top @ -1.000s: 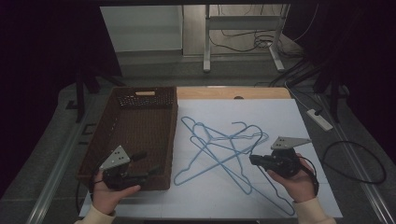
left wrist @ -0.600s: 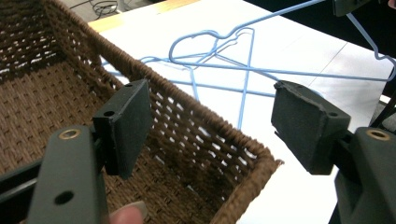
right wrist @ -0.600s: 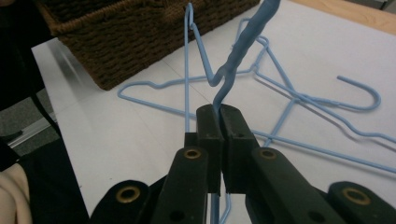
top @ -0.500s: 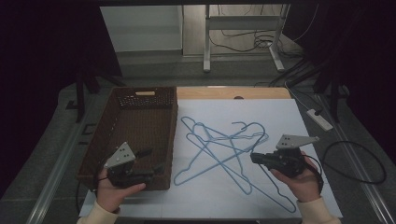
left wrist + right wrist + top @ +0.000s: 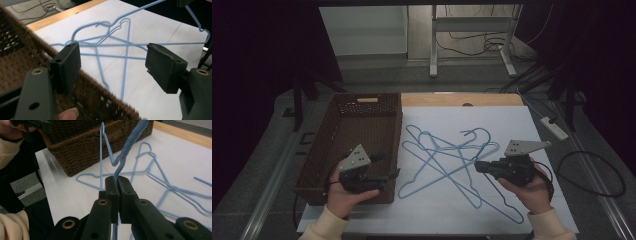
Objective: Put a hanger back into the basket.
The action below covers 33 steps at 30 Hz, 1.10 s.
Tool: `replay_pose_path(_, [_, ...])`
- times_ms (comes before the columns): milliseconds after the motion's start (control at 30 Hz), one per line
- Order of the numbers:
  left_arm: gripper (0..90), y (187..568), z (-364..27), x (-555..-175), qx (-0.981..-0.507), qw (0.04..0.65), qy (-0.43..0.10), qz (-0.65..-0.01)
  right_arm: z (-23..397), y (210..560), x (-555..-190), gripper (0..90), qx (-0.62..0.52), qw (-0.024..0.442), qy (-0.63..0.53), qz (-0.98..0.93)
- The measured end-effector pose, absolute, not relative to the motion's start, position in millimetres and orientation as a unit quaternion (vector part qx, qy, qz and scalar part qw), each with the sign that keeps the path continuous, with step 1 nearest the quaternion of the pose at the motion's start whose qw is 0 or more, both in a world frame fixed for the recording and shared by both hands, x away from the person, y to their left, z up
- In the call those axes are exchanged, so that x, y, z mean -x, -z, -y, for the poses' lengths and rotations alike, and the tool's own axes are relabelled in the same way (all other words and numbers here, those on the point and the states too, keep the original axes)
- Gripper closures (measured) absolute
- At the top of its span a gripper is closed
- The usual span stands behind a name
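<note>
right gripper (image 5: 117, 183) clamps blue hanger (image 5: 130, 143)

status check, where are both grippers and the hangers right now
Right gripper shut on a light-blue wire hanger. Left gripper open over the brown wicker basket's rim. Other blue hangers tangled on the white table.

Three blue hangers (image 5: 447, 160) — one brown basket (image 5: 362, 125)

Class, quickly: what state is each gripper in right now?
Left gripper: open, holding nothing.
Right gripper: shut on a blue wire hanger.
</note>
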<state>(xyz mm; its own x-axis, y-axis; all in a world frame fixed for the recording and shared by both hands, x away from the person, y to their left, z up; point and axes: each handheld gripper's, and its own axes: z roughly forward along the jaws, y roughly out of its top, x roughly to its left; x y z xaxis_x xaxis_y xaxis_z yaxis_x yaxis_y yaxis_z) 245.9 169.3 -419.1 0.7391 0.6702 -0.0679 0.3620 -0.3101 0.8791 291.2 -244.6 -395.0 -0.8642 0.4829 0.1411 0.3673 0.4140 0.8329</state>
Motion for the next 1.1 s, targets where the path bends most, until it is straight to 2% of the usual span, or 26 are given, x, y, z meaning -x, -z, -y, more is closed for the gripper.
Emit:
replay_pose_path(467, [29.9,398.7,-137.7,-276.0,-0.815,0.482,-0.141,-0.288,216.9,390.6,-299.6,87.6,-0.218,0.033,-0.478,-0.851])
replay_pose_path(800, [33.8,397.5,-109.8,-292.1,-0.848,0.459,-0.124,-0.235,206.6,386.6,-300.1,87.6,-0.192,0.022,-0.477,-0.857])
replay_pose_path(1000, [40.3,399.1,-97.1,-296.9,-0.869,0.443,-0.105,-0.195,204.8,385.7,-299.2,87.6,-0.172,0.011,-0.477,-0.862])
replay_pose_path(1067, [46.8,399.6,-93.1,-298.0,-0.875,0.434,-0.103,-0.186,204.8,385.0,-299.0,87.6,-0.166,0.009,-0.478,-0.862])
replay_pose_path(1100, [46.8,399.7,-91.6,-298.5,-0.879,0.428,-0.104,-0.181,204.8,385.0,-299.0,87.6,-0.166,0.009,-0.478,-0.862])
